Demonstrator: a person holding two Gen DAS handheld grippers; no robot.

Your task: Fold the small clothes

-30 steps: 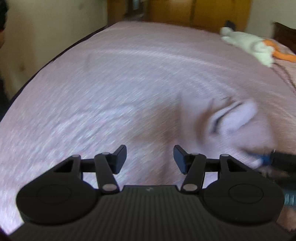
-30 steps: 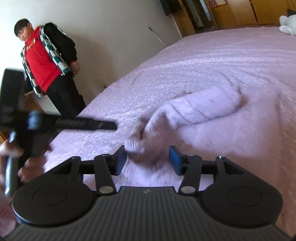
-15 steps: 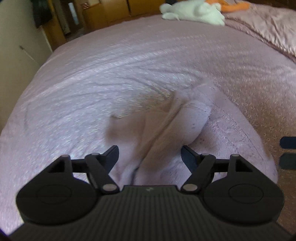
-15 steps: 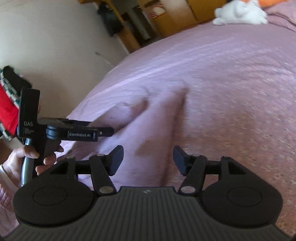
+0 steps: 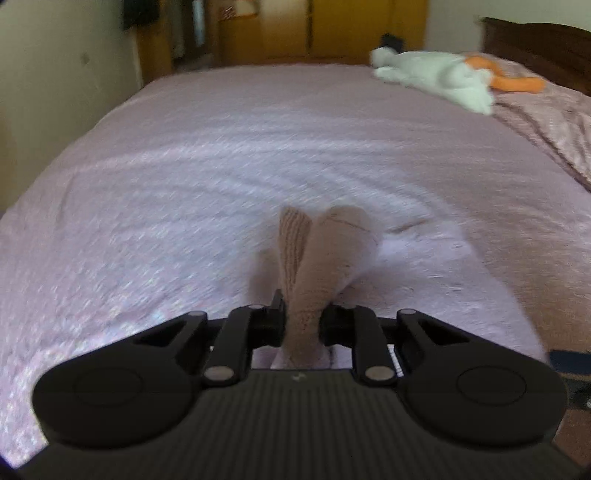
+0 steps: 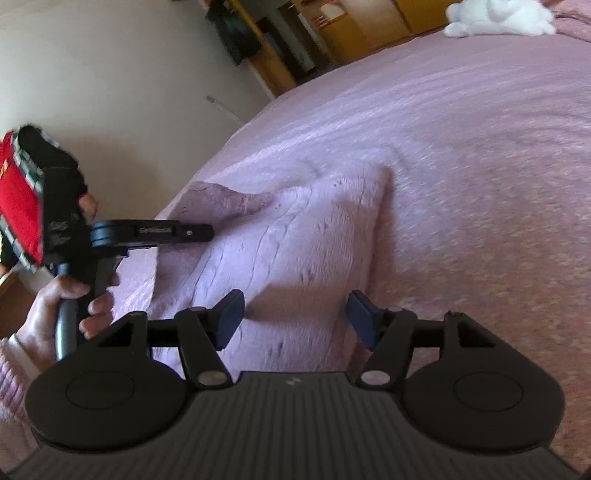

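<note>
A small pale pink knitted garment (image 6: 295,236) lies on the pink bedspread (image 6: 480,166). In the left wrist view my left gripper (image 5: 303,326) is shut on a bunched fold of this garment (image 5: 317,258), which stands up between the fingers. In the right wrist view my right gripper (image 6: 295,319) is open and empty, hovering over the garment's near edge. The left gripper (image 6: 199,232) also shows there, at the garment's left edge, held by a hand.
A white and orange plush toy (image 5: 443,79) lies at the far right of the bed (image 5: 221,166). A rumpled pink blanket (image 5: 554,122) is beside it. A person in red (image 6: 22,206) stands by the wall on the left. Wooden cabinets (image 5: 332,29) stand beyond the bed.
My left gripper was open over the garment and has closed on a fold of it. My right gripper stayed open and shifted over the garment's near edge.
</note>
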